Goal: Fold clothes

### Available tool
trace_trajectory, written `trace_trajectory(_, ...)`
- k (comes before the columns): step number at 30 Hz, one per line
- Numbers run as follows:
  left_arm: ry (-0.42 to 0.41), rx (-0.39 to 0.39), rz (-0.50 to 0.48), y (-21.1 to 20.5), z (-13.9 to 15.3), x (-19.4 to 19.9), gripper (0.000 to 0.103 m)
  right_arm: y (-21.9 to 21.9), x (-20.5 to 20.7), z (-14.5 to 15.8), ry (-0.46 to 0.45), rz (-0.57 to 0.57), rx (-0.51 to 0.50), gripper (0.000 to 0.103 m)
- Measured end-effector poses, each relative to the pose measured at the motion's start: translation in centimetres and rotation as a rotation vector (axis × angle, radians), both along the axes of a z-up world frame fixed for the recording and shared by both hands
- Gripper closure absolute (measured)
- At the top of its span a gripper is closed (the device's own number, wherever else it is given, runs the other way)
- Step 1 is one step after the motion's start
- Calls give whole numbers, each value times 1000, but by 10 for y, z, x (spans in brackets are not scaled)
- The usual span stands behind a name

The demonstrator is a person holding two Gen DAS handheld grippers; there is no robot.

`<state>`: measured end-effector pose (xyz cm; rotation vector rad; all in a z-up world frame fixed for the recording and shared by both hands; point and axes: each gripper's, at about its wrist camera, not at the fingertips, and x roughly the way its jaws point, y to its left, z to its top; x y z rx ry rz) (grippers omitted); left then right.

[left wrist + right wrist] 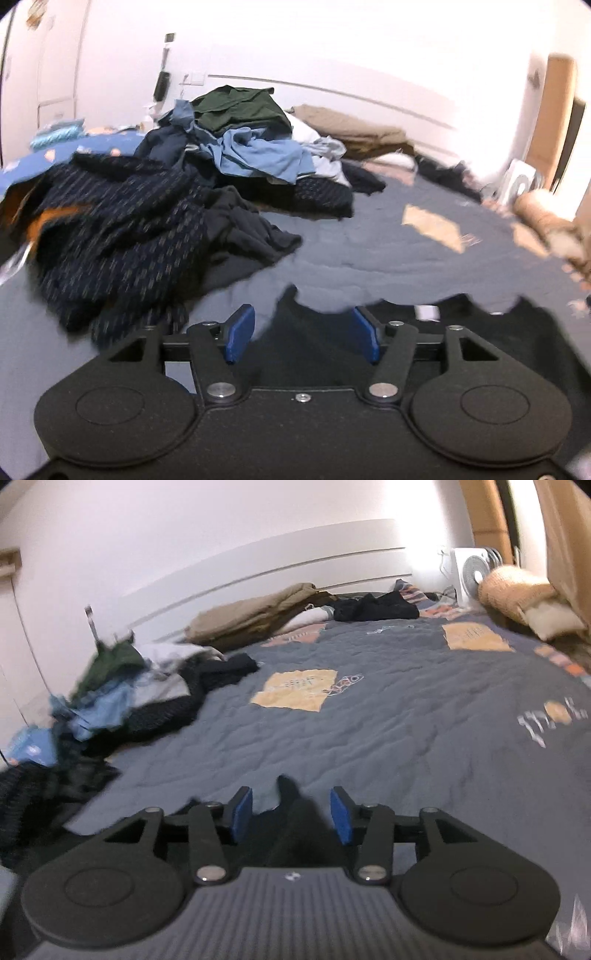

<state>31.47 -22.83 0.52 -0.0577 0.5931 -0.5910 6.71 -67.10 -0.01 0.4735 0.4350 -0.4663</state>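
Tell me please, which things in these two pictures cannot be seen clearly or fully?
- Black garment, left wrist view: its near part is hidden behind the left gripper body, so its type is unclear.
- Same garment, right wrist view: only a tip shows between the open right gripper fingers.
- Clothes pile, right wrist view: blurred, and cut by the left edge.

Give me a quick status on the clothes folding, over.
Left gripper and right gripper open, pads clear. Black garment lies loose between both. Unfolded pile sits left; quilt ahead clear.
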Motion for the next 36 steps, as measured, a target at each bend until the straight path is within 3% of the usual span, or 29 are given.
trace_trajectory(7,195,-277,73,73,-22,-85,39,60,-107,-14,-103,-80,173,44)
trace_trajectory(11,261,-321,98,90,-43,-116,36,86,-137,-36,-97,-118,210,43)
trace_trajectory(14,327,-352,123,96,-63,-127,35,100,-140,-45,-47,-140,190,43)
trace_trajectory(24,515,-493,246,103,-118,-110,34,121,-141,-49,-82,-109,213,43)
trace_trajectory(29,532,-516,298,98,-134,-98,34,126,-128,-51,-83,-68,220,43)
trace_trajectory(36,478,-488,277,83,-132,-87,34,143,-110,-55,-54,12,185,43)
